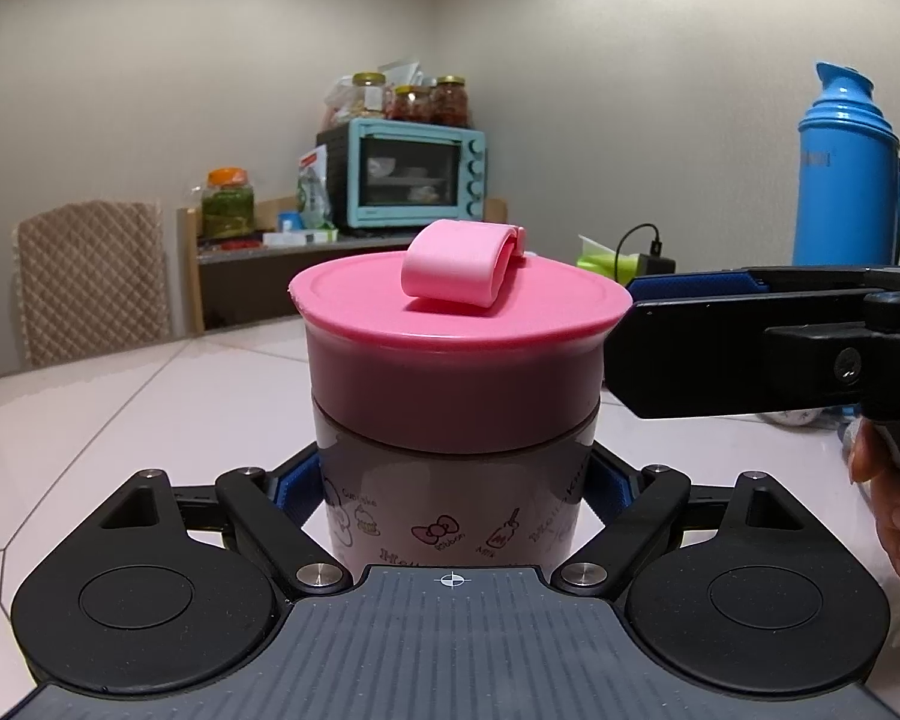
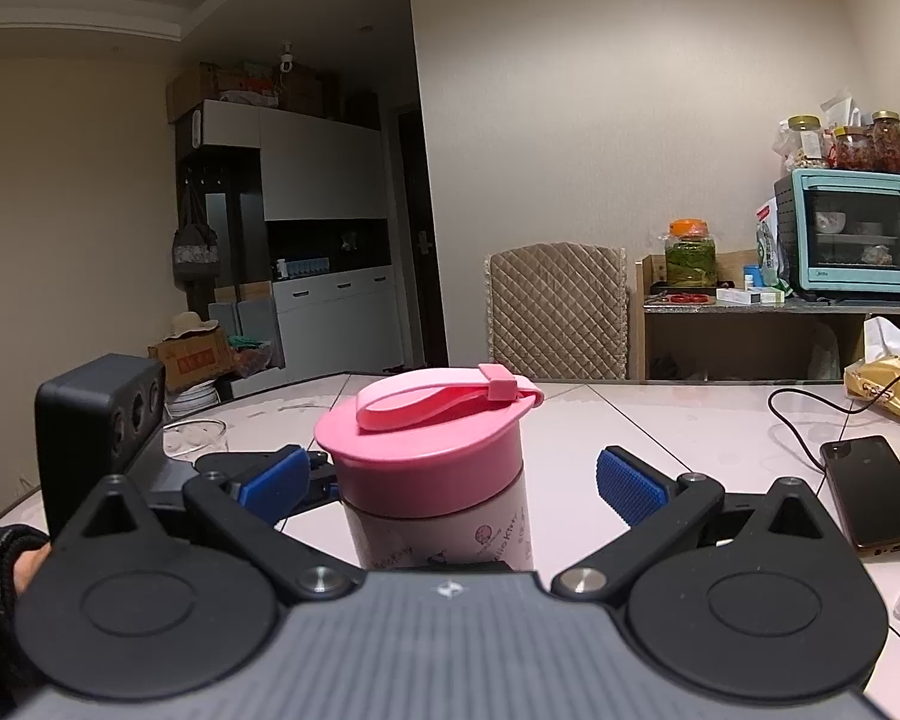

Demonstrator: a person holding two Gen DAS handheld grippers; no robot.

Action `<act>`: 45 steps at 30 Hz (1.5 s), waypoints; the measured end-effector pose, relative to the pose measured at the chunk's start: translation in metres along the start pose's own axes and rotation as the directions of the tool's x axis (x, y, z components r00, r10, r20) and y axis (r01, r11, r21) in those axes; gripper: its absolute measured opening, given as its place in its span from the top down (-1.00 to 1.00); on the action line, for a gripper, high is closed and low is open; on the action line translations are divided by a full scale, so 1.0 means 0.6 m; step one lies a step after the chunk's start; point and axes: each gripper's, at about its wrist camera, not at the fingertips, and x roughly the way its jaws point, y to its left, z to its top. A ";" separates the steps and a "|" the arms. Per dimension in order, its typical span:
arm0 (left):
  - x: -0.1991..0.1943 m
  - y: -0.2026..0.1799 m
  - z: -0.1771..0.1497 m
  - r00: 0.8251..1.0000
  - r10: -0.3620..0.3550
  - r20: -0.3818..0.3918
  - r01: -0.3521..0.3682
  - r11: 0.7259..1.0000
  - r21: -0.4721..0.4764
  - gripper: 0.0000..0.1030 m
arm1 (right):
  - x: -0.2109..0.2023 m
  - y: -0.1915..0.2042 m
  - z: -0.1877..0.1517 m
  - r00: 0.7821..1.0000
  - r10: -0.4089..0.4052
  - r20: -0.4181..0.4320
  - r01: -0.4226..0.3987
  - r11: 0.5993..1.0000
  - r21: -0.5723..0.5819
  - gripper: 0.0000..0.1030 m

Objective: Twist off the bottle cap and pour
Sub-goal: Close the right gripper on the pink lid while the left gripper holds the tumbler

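Left gripper (image 1: pixel 450 480) clamped on printed body of pink bottle (image 1: pixel 450 474), upright on tiled surface (image 1: pixel 120 408). Pink cap (image 2: pixel 429 450) seated, strap loop on top. Right gripper (image 2: pixel 450 474) spread wide, blue pads flanking cap, clear of it.

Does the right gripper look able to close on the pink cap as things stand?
Probably yes: the right gripper is open with the pink cap between its pads, nothing blocking, while the left gripper grips the bottle body lower down.
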 end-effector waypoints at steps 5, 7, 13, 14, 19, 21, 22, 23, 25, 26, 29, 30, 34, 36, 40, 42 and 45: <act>-0.007 0.001 -0.003 1.000 0.008 -0.007 -0.008 1.000 0.005 -0.75 | 0.002 0.004 0.003 1.000 0.007 0.003 -0.007 1.000 -0.004 -1.00; -0.011 0.004 -0.003 1.000 0.016 -0.009 -0.016 1.000 0.004 -0.75 | 0.003 0.005 0.003 1.000 0.010 0.003 -0.010 1.000 -0.003 -1.00; -0.033 0.018 -0.004 0.999 0.041 -0.007 -0.041 0.999 0.010 -0.75 | 0.010 0.017 0.005 1.000 0.027 0.001 -0.026 1.000 -0.009 -1.00; -0.036 0.020 -0.004 0.999 0.045 -0.007 -0.045 0.999 0.011 -0.75 | 0.011 0.019 0.006 1.000 0.029 0.000 -0.029 1.000 -0.010 -1.00; -0.058 0.037 -0.011 0.997 0.069 -0.016 -0.069 0.998 0.014 -0.75 | 0.021 0.034 0.007 0.999 0.052 -0.005 -0.052 0.999 -0.012 -1.00; -0.064 0.043 -0.012 0.997 0.074 -0.017 -0.074 0.997 0.013 -0.75 | 0.027 0.041 0.006 0.998 0.062 -0.008 -0.062 0.998 -0.005 -1.00; -0.069 0.048 -0.014 0.997 0.078 -0.018 -0.077 0.997 0.012 -0.75 | 0.029 0.044 0.006 0.998 0.069 -0.009 -0.069 0.998 -0.001 -1.00; -0.072 0.050 -0.015 0.997 0.079 -0.018 -0.079 0.997 0.011 -0.75 | 0.032 0.048 0.007 0.997 0.079 -0.009 -0.079 0.997 0.003 -1.00; -0.079 0.056 -0.018 0.997 0.081 -0.018 -0.080 0.997 0.005 -0.75 | 0.036 0.056 0.007 0.996 0.090 -0.009 -0.090 0.996 0.006 -1.00; -0.082 0.059 -0.018 0.997 0.081 -0.017 -0.081 0.997 0.004 -0.75 | 0.038 0.060 0.007 0.996 0.093 -0.011 -0.093 0.996 0.004 -1.00; -0.088 0.066 -0.020 0.997 0.077 -0.015 -0.077 0.997 -0.003 -0.75 | 0.050 0.076 0.008 0.995 0.097 -0.021 -0.097 0.995 -0.009 -1.00; -0.089 0.068 -0.021 0.997 0.076 -0.014 -0.076 0.997 -0.005 -0.75 | 0.055 0.082 0.009 0.995 0.098 -0.026 -0.099 0.995 -0.013 -1.00; -0.092 0.073 -0.022 0.997 0.070 -0.010 -0.070 0.997 -0.014 -0.75 | 0.073 0.100 0.008 0.995 0.094 -0.040 -0.095 0.995 -0.020 -1.00; -0.091 0.074 -0.021 0.998 0.067 -0.009 -0.068 0.998 -0.014 -0.75 | 0.083 0.109 0.008 0.995 0.082 -0.049 -0.083 0.996 -0.024 -1.00; -0.092 0.075 -0.023 0.998 0.061 -0.005 -0.061 0.998 -0.015 -0.75 | 0.099 0.122 0.007 0.997 0.051 -0.061 -0.053 0.998 -0.040 -1.00; -0.094 0.076 -0.025 0.998 0.059 -0.004 -0.059 0.998 -0.017 -0.75 | 0.104 0.127 0.006 0.997 0.040 -0.065 -0.044 0.998 -0.050 -1.00; -0.095 0.078 -0.025 0.998 0.057 -0.003 -0.057 0.998 -0.020 -0.75 | 0.116 0.133 0.006 0.997 0.022 -0.073 -0.026 0.998 -0.056 -1.00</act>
